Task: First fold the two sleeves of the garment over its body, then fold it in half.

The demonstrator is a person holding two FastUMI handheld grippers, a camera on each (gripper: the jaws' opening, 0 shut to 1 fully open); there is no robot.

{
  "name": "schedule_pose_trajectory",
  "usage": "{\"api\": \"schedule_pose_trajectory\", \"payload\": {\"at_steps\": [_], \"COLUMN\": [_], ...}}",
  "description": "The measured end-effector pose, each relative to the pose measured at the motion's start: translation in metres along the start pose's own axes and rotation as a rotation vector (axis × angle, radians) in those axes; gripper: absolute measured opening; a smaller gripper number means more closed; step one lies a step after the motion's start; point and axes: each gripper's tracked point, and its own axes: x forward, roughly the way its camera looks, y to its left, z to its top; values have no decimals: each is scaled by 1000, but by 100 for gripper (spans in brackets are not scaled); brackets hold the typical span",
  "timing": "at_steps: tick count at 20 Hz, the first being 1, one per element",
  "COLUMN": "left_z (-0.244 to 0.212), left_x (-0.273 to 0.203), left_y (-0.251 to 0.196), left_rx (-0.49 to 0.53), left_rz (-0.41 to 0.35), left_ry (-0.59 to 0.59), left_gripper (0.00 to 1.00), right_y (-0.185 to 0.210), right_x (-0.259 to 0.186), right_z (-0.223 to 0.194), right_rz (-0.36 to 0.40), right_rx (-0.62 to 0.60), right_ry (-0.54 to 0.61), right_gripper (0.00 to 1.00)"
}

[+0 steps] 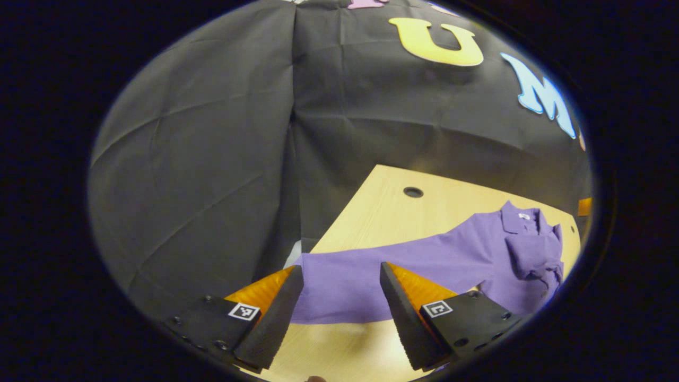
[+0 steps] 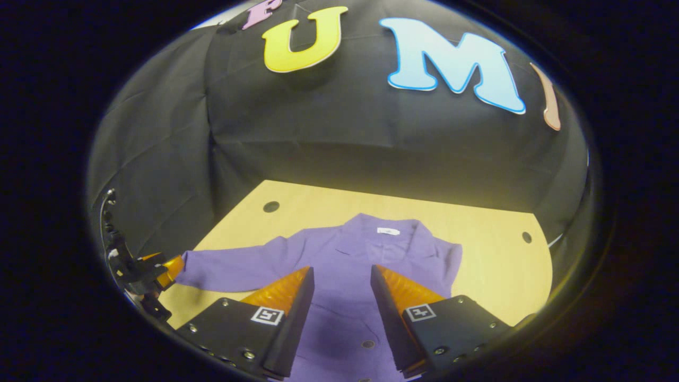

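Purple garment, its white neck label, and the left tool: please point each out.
purple garment (image 2: 339, 265): right gripper view, chest below the collar.
white neck label (image 2: 388, 231): right gripper view, middle of the label.
left tool (image 1: 339, 310): left gripper view, midway between its open fingertips.

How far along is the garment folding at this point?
One sleeve already looks folded over the body of the purple garment, near the collar. In hand: the left tool is open, framing the end of the other sleeve, which lies stretched out on the wooden table; no grip yet. The right tool hovers open over the body. Left: folding that sleeve in, then folding the garment in half.
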Motion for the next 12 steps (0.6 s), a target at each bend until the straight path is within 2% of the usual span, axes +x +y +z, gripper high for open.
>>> {"api": "schedule_pose_trajectory", "payload": {"at_steps": [5, 9, 12], "left_z": [-41, -67, -71], "left_x": [32, 39, 38], "left_y": [21, 29, 28], "left_rx": [-20, -49, -45], "left_rz": [32, 45, 47], "left_ry": [101, 174, 181], "left_gripper": [95, 97, 96], "right_y": [-23, -25, -22], "right_x": [-6, -6, -5], "right_z": [-12, -19, -21], "right_rz": [-59, -71, -64], "right_rx": [29, 56, 52], "right_ry": [28, 43, 49], "right_gripper": [69, 69, 69]}}
